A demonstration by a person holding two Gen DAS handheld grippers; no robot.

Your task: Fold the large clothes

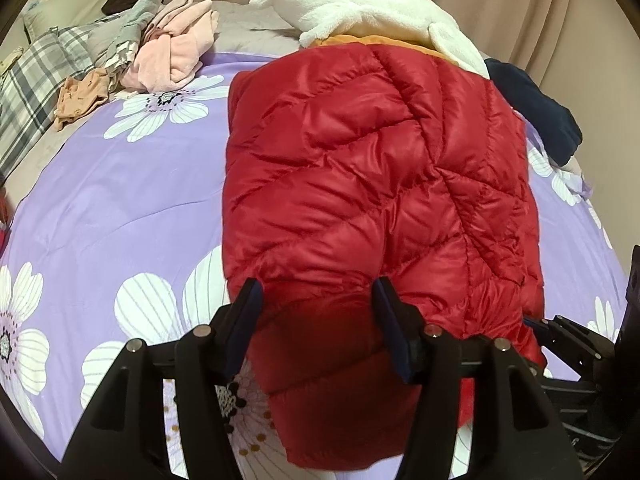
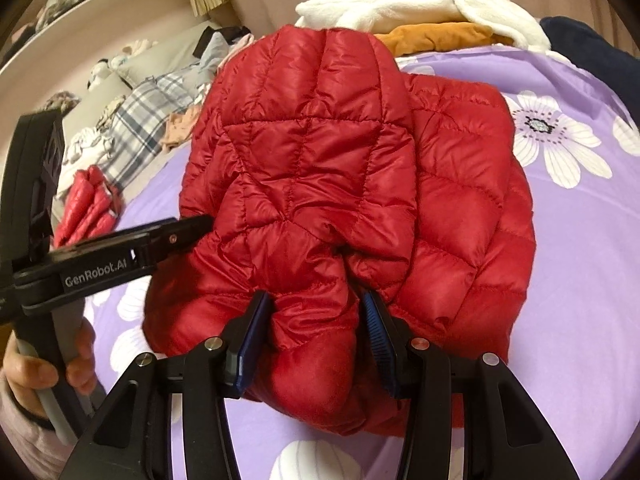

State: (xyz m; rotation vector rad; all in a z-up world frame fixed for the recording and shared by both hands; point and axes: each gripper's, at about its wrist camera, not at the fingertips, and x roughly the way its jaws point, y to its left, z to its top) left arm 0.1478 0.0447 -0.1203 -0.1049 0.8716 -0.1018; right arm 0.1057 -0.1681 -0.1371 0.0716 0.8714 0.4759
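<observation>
- Red quilted puffer jacket [image 1: 376, 184]: lies folded on the bed, near the middle of the lilac bedspread [image 1: 120, 208] with its large white flowers; the near edge reaches both grippers.
- Left gripper [image 1: 318, 320]: jaws stand moderately apart over the jacket's near edge; the red fabric sits in the gap, and the pads show no clear pinch on it. From the right wrist view it comes in from the left, with its tip at the jacket's left side.
- Right gripper [image 2: 316, 320]: blue pads [image 2: 374, 320] clamp a bunched fold of the jacket at its near edge.
- Hand [image 2: 28, 376]: grasps the grey handle of the left gripper, lower left of the right wrist view.
- White fleece [image 1: 360, 12]: heaped beyond the jacket, over an orange garment [image 2: 436, 38].
- Navy garment [image 1: 532, 108]: at the jacket's far right.
- Pink clothing [image 1: 176, 48] and plaid fabric [image 1: 36, 76]: piled far left.
</observation>
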